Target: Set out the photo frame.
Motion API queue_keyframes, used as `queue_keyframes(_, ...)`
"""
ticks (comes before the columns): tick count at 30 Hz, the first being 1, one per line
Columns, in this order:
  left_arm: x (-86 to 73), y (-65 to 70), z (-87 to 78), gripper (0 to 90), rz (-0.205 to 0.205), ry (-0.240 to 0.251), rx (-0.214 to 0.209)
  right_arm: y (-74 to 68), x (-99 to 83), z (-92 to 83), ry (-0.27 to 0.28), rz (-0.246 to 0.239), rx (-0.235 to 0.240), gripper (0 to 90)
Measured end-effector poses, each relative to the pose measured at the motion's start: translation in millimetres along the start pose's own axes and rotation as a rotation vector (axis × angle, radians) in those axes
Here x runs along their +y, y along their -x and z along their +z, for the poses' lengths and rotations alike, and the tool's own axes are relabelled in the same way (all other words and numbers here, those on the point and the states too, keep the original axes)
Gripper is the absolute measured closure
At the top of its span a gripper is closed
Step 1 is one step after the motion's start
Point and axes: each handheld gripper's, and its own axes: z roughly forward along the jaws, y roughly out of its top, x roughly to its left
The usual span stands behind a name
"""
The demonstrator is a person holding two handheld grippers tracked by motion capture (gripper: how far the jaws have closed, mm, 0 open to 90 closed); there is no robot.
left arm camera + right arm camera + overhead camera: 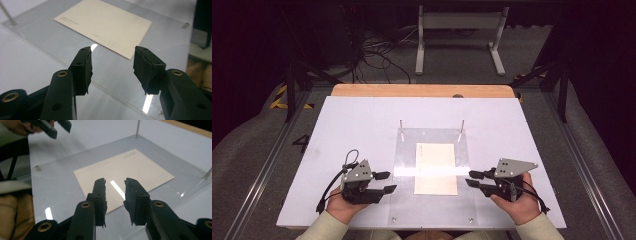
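Down on the white table sits a clear acrylic plate, and dead centre on it lies the cream card — flat, square to the plate, within easy reach of both hands. That looks deliberate: the left gripper waits just off the plate's left edge, the right gripper at its right edge, each pointed inward at the card like bookends. Neither touches it. From the left gripper view the jaws stand fairly wide with nothing between them, the card's near corner lying ahead; the right gripper view shows a narrower gap, also empty, hanging over the card's edge. Two thin posts rise at the plate's far corners — perhaps stops or guides, hard to say. Faint print runs along the card, too small to read, and a bright strip of glare crosses the plate and washes out the card's middle. Sleeves are cut off at the frame's bottom.
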Motion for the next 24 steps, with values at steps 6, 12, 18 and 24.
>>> queue_keyframes(6,-3.0,-14.3,-0.6,46.7,-0.062,0.012,0.072,17.9,16.6,7.2,0.008,0.007,-0.074,72.5)
queue_keyframes(12,-8.5,-13.4,-2.1,45.5,-0.065,-0.006,0.084,31.4,40.6,15.5,-0.033,0.008,-0.148,72.4)
queue_keyframes(18,-11.7,-8.0,-4.3,44.7,-0.062,0.002,0.086,50.9,56.5,27.0,-0.049,0.059,-0.188,71.3)
queue_keyframes(24,-15.8,0.4,-8.4,44.3,-0.04,0.002,0.1,76.8,62.9,41.6,-0.097,0.127,-0.248,71.1)
